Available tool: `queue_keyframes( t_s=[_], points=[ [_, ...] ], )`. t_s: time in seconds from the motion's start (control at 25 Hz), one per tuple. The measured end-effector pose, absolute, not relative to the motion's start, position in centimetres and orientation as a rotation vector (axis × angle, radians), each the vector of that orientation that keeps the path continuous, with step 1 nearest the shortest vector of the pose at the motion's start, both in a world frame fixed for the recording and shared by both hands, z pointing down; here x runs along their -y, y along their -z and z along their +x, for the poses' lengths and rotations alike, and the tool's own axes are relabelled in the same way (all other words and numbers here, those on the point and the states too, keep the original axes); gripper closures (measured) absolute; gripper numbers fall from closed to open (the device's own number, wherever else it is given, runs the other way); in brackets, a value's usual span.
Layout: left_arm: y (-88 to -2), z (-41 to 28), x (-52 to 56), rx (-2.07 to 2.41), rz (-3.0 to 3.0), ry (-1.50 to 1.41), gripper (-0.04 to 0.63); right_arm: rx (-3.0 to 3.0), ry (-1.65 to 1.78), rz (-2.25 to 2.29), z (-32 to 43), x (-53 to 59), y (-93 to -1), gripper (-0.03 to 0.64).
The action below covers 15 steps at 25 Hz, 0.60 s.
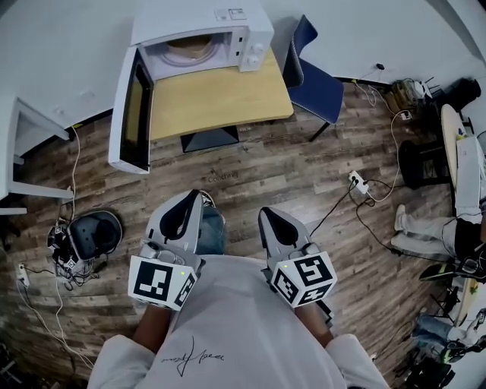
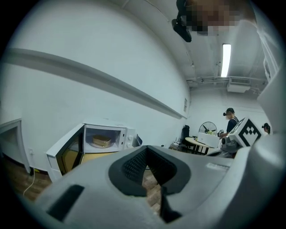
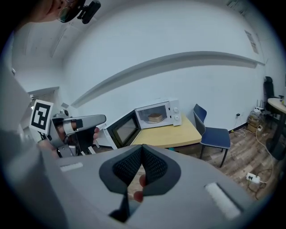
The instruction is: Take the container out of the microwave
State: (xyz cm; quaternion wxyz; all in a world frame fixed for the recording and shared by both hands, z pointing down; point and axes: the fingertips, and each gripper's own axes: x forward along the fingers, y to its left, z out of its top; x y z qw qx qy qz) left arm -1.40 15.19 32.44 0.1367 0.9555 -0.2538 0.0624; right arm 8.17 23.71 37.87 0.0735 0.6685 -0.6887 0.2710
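Container (image 3: 155, 118) sat well ahead of left gripper (image 1: 191, 200) and right gripper (image 1: 268, 215) | both closed, empty | probably light, stiff; take rim.

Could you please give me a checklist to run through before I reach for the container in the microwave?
1. Microwave door open: ok.
2. Container visible inside the microwave: ok.
3. Left gripper empty: ok, jaws together.
4. Right gripper empty: ok, jaws together.
5. Jaws opened for a grasp: not ok.
6. Grippers near the container: not ok, both well short of the table.
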Motion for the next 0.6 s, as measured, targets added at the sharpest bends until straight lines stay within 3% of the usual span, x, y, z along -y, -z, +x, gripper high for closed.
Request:
queue_keyframes(
  t_s=[0.6],
  points=[
    [-32.7,1.3,-1.8,0.794,2.677,-0.222,0.595,2.14,-0.787,1.884,9.9,-9.0,-37.2,0.606]
  ],
)
